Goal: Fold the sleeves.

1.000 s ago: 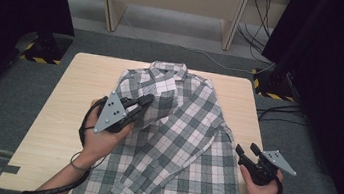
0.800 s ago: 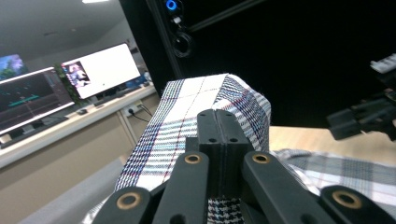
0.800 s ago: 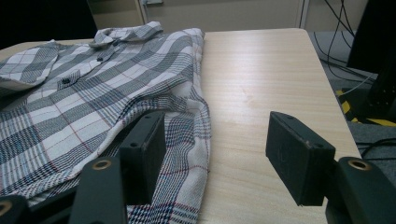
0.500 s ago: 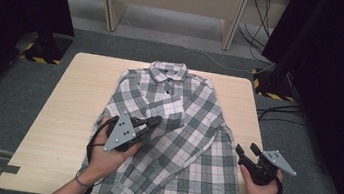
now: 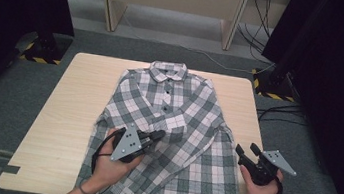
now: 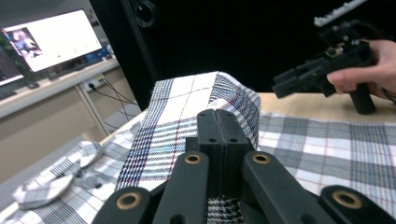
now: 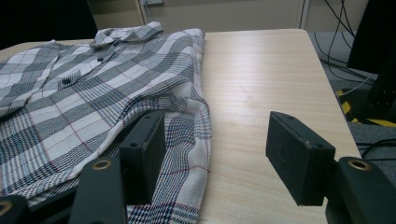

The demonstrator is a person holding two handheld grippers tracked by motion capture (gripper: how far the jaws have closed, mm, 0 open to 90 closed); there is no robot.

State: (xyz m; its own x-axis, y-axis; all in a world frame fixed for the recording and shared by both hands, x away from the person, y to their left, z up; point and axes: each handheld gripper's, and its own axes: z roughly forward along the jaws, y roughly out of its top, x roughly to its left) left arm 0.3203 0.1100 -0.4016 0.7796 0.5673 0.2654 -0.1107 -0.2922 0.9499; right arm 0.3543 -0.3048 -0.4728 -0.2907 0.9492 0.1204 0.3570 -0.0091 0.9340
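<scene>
High view looks down on a plaid shirt spread front-up and buttoned on the counter, collar toward the far edge, hem hanging over the near edge by the person. The left gripper sits over the shirt's middle, its jaws closed on a fold of plaid cloth, apparently a sleeve brought across the front. The right gripper hovers just off the shirt's right edge, jaws open and holding nothing.

The step in hand looks like folding: one sleeve is being laid over the body. Next, the left jaws likely need to set the cloth flat and let go, while the right gripper would have to come in on the other side seam or sleeve and pinch only the top layer, without dragging the whole garment.

Left gripper view shows what the overhead one cannot: the two black jaws pressed together with fabric caught between them and rising in a hump beyond the tips, plus the right gripper held above bare wood farther off. Right gripper view shows the wide gap between its own jaws, the shirt's side edge lying rumpled near the left one, and the collar beyond.
</scene>
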